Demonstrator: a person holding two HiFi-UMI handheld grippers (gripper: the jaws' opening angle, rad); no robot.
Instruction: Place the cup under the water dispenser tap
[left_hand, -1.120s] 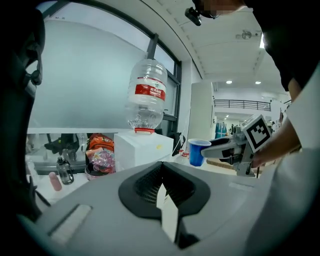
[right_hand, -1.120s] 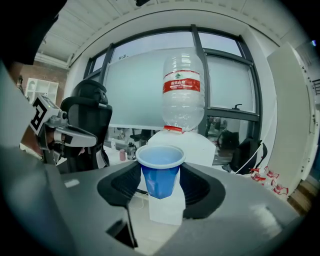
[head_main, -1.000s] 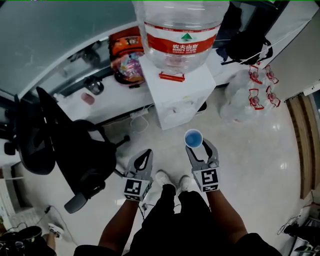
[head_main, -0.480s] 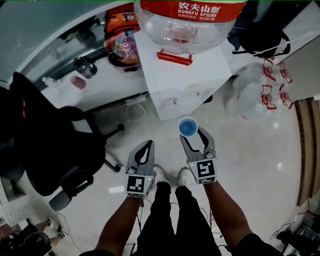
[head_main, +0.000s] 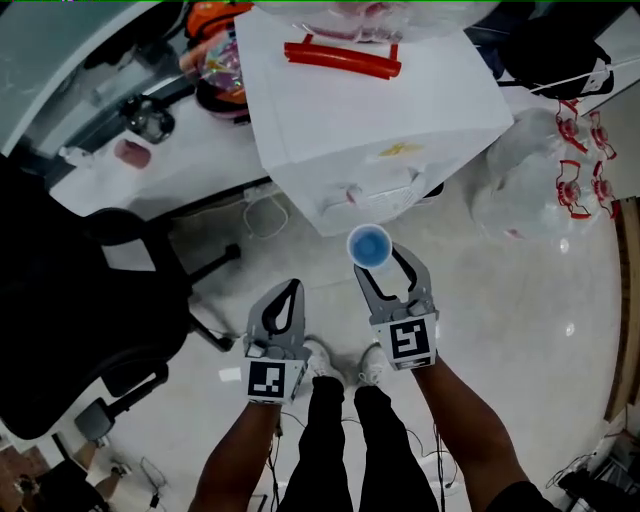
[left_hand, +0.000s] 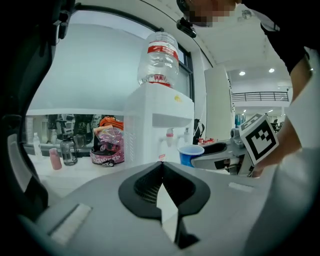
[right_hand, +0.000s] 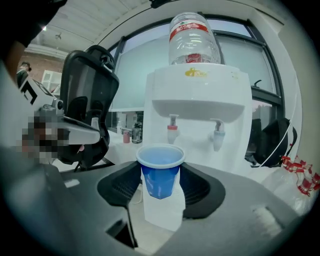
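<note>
A blue plastic cup (head_main: 369, 246) stands upright between the jaws of my right gripper (head_main: 377, 258), which is shut on it. In the right gripper view the cup (right_hand: 160, 172) hangs in front of the white water dispenser (right_hand: 200, 110), a little short of and below its red tap (right_hand: 173, 131) and blue tap (right_hand: 217, 137). From the head view the dispenser (head_main: 370, 130) is just beyond the cup. My left gripper (head_main: 288, 290) is shut and empty, to the left of the right one; its jaws meet at the left gripper's own tips (left_hand: 161, 165).
A black office chair (head_main: 90, 310) stands at the left. A desk (head_main: 180, 165) beside the dispenser holds bottles and a colourful bag (head_main: 215, 70). Clear plastic bags (head_main: 545, 170) lie on the floor at the right. The person's shoes (head_main: 340, 365) are below the grippers.
Both grippers have sunk and come closer to the dispenser, which now fills more of the head view. The cup stays held in the right gripper; the left stays shut.
</note>
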